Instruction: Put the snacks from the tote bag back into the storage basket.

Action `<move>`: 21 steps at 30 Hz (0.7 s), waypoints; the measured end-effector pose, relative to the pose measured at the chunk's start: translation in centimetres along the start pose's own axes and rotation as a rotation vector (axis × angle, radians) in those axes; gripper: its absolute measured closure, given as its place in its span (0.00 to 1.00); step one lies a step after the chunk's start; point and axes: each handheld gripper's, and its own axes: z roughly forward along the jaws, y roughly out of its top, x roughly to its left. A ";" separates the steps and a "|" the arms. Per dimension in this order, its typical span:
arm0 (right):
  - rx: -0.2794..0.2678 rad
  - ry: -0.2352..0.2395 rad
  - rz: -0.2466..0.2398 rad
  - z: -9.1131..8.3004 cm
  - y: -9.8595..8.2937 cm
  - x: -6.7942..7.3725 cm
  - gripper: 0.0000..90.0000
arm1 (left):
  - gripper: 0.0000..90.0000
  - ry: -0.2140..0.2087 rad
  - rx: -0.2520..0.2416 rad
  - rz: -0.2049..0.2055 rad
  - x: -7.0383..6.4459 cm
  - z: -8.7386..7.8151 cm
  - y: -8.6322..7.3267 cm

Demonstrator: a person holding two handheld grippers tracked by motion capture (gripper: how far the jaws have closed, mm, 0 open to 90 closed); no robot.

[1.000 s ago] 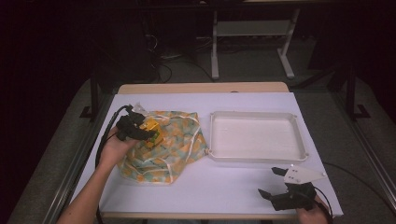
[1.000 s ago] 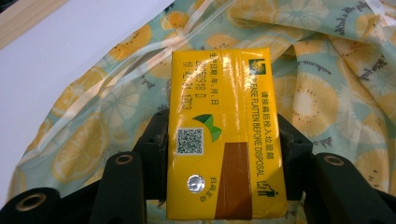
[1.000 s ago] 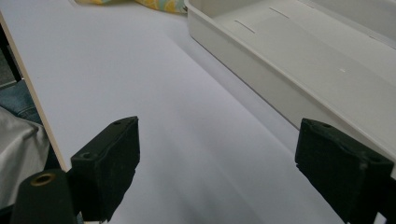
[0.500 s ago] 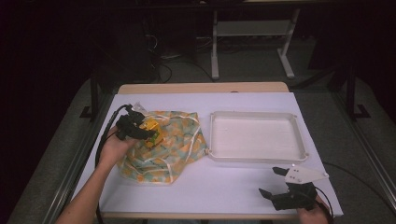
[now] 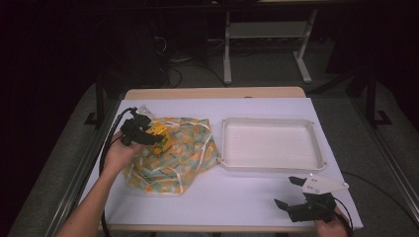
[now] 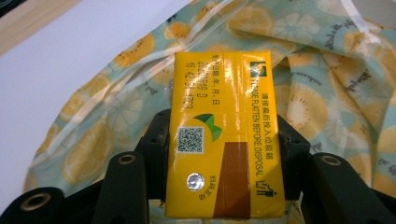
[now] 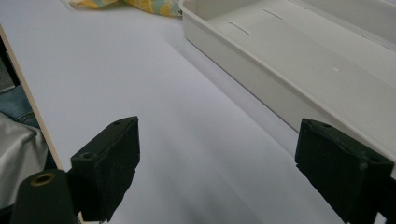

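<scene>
My left gripper (image 5: 159, 138) is shut on a yellow drink carton (image 5: 160, 137), held just above a lemon-print cloth bag (image 5: 183, 158) on the left of the table. In the left gripper view the yellow drink carton (image 6: 225, 135) sits lengthwise between the two black jaws, its printed face up, with the lemon-print cloth bag (image 6: 327, 93) spread beneath. My right gripper (image 5: 289, 192) rests open near the table's front right edge, nothing between its fingers. In the right gripper view my right gripper (image 7: 219, 172) faces the bare white tabletop.
A shallow white tray (image 5: 225, 143) lies right of the bag with nothing in it; its near wall (image 7: 243, 60) runs beside the right gripper. The white table surface (image 5: 237, 192) lies between the bag and the right gripper. Dark floor and a metal stand lie beyond the table.
</scene>
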 end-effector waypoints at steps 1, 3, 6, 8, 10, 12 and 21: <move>0.001 0.000 0.004 0.0 0.0 0.0 0.15 | 0.56 0.002 0.003 0.002 0.0 -0.1 0.1; -0.001 -0.001 0.003 0.0 0.0 0.0 0.15 | 0.56 0.004 -0.003 0.007 0.0 -0.4 0.3; -0.001 -0.001 0.004 -0.1 0.0 0.0 0.15 | 0.56 0.001 -0.007 0.006 0.0 -0.6 0.5; -0.001 0.000 0.005 -0.1 0.0 0.0 0.15 | 0.56 0.001 -0.011 0.002 -0.1 -0.7 0.6; -0.001 0.000 0.004 -0.1 0.0 0.0 0.15 | 0.56 0.001 -0.007 0.009 -0.1 -0.8 0.7; -0.001 0.000 0.004 -0.1 0.0 0.0 0.15 | 0.56 0.002 -0.012 0.008 -0.1 -0.9 0.8; 0.000 -0.002 0.006 -0.1 0.0 -0.1 0.15 | 0.56 0.010 -0.015 0.028 -0.3 -1.3 1.4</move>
